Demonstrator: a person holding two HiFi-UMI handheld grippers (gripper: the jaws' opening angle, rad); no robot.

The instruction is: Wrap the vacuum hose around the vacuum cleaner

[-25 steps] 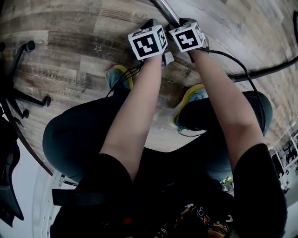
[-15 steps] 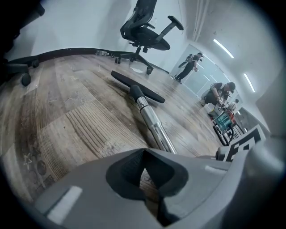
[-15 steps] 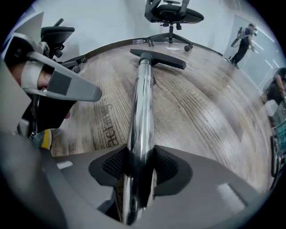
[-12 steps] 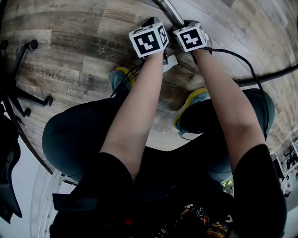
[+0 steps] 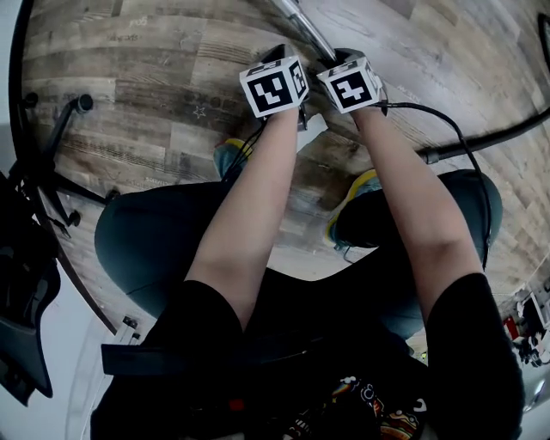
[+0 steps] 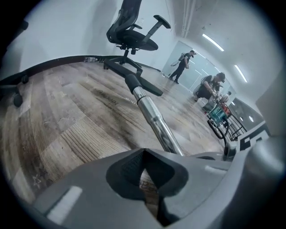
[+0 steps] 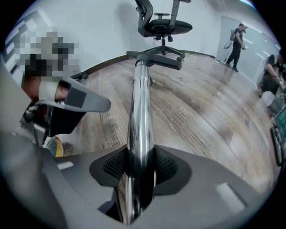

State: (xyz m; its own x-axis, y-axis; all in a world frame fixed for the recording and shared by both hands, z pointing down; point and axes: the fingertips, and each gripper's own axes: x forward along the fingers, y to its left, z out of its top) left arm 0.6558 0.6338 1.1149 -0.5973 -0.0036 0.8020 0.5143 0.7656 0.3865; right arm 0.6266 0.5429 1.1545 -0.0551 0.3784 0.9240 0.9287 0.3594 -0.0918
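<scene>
The vacuum's shiny metal wand tube (image 7: 139, 112) runs away from me along the wood floor to a black floor nozzle (image 7: 154, 59). My right gripper (image 7: 139, 165) is shut on this tube, which sits between its ribbed pads. In the head view the tube (image 5: 296, 17) leaves the top edge just past both marker cubes. My left gripper (image 6: 144, 154) is shut with nothing in it, and the tube (image 6: 154, 120) passes just to its right. The left gripper (image 5: 277, 53) and right gripper (image 5: 342, 50) sit side by side. A black hose (image 5: 485, 137) lies on the floor at the right.
A black office chair (image 7: 163, 24) stands beyond the nozzle, and its wheeled base (image 5: 51, 137) shows at the left of the head view. My knees and shoes (image 5: 352, 193) are right under the grippers. Two people (image 6: 214, 87) and a cart (image 6: 221, 118) are far across the room.
The head view has shifted, so the chair base sits further right in the picture. Both grippers stay side by side at the tube, a little higher in frame.
</scene>
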